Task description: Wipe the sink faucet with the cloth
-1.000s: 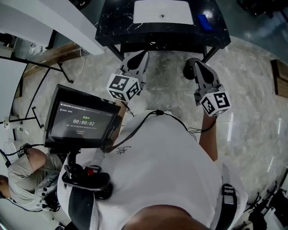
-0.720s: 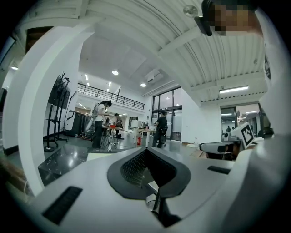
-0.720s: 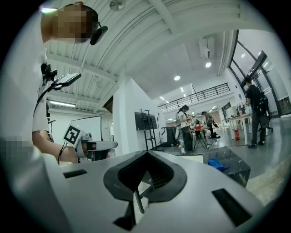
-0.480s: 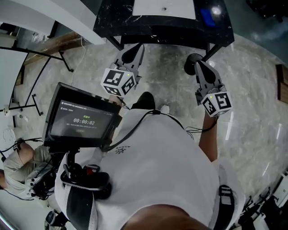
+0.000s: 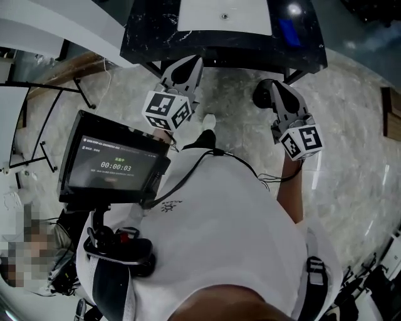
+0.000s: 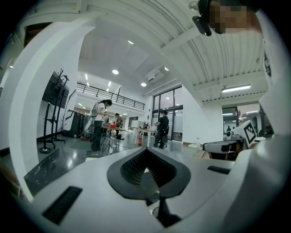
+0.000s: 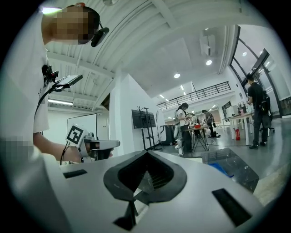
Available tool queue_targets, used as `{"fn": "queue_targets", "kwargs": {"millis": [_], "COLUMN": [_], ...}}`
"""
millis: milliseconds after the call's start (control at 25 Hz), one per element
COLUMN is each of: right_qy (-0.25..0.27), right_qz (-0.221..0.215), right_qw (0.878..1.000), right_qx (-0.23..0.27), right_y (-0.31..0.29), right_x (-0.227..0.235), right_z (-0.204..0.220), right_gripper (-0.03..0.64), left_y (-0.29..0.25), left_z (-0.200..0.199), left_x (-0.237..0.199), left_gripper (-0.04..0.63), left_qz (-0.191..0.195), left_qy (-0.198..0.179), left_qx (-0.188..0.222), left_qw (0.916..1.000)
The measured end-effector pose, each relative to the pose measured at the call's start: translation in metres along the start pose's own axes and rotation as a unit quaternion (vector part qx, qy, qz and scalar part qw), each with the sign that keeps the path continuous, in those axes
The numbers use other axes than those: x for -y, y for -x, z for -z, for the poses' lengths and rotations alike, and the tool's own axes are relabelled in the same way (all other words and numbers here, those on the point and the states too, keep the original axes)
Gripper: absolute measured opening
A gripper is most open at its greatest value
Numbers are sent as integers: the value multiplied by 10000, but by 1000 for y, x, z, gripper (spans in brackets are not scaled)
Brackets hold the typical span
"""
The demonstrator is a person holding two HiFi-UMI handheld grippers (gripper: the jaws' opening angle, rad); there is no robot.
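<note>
The left gripper (image 5: 190,64) was shut with nothing between its jaws, and its own view (image 6: 148,170) showed the ribbed pads pressed together. The right gripper (image 5: 265,94) was likewise closed and empty (image 7: 144,175). In the head view both pointed toward the top of the frame, over the pale stone floor (image 5: 351,163) and just short of the near edge of the black marble worktop (image 5: 150,31).

The blue cloth (image 5: 289,31) lay on that worktop at the upper right of the frame, just right of the white sink basin (image 5: 207,15). It sat almost straight up-frame from the right gripper, while the left gripper stood below the basin's left part, well apart from the cloth. The right gripper view also caught it as a blue patch (image 7: 223,169) at right of centre. The right hand was therefore judged the nearer one for picking it up, and its jaws would need to open first. The cloth was too blurred to give its long axis, and no faucet could be made out.
</note>
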State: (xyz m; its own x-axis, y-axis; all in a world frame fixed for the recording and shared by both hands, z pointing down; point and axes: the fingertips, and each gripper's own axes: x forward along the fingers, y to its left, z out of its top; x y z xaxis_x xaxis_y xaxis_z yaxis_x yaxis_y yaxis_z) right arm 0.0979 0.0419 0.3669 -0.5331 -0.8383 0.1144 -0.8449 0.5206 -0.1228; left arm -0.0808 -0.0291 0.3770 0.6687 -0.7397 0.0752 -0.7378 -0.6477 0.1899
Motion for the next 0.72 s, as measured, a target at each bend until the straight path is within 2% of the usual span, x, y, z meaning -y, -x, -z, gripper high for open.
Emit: {"fn": "queue_targets", "kwargs": {"millis": [280,440,560,720], "right_qy": [-106,-90,-111,-10], "right_qz": [-19,71,109,111], "right_qw": [9996,9996,9996,9993], "right_qx": [267,255,241,351], "right_y": [-9,-2,1,-1], "right_x": [-6,0,4,4], "right_z": [-1,-1,-2,-12], "right_gripper": [-3,-3,-3,-3], "left_y": [2,-1,1,-4], "left_z": [-2,-4,1,4], "left_x": [-4,-1,7,22], "left_gripper": [-3,-3,-3,-3], "left_qz": [20,40,170,436], "left_qy": [-251,-170,-72,-192], "left_qx": [-75,-38,-61,-153], "left_qw": [9997,9998,9998,9987]}}
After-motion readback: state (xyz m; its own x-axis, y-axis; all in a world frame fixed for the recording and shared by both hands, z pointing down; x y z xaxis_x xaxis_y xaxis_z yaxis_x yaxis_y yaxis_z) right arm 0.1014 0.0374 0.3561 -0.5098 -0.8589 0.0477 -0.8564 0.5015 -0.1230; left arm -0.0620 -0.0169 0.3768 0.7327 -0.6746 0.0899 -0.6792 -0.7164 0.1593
